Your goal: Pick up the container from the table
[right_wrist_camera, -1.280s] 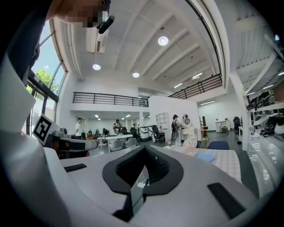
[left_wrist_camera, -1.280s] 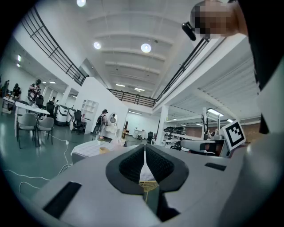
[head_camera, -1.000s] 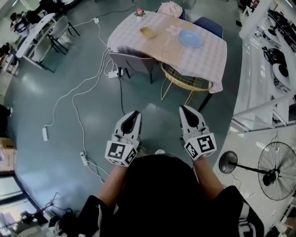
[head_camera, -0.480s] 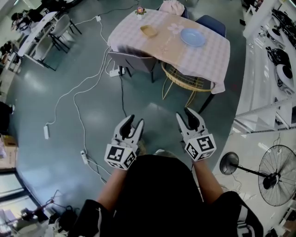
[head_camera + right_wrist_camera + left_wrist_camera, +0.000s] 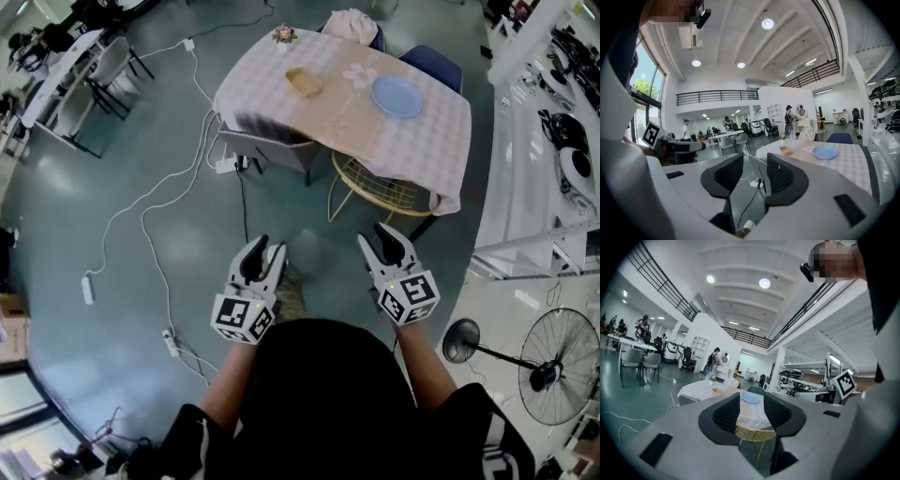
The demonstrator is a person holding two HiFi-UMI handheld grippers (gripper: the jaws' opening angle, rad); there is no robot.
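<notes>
Tan and shallow, the container (image 5: 303, 82) sits on the checked table (image 5: 422, 141). It is well ahead of both pairs of jaws, roughly on the line between them, and far out of reach.

A second ago the left gripper (image 5: 266, 249) had its jaws pressed together. Now they stand spread and released, with nothing gripped. The gap frames only the distant blue plate (image 5: 751, 398) and the wicker chair (image 5: 754, 432), and the container shows just off the outer side of the left-hand jaw.

The right gripper (image 5: 370, 234) has made the same change, from clenched to wide apart and empty. Through its gap are a grey chair (image 5: 267, 141) and floor cables (image 5: 159, 202), and the container sits beyond the tip of its right-hand jaw.

Both tools look readied for a grasp, though the whole approach to the table is still to do.

The container seems oblong, mouth up. In the head view its long axis runs on a diagonal, from far-left to near-right of the jaws' forward line. It is too small to tell one end from the other. Closing across the short width would likely mean rolling the chosen gripper to suit that slant.
</notes>
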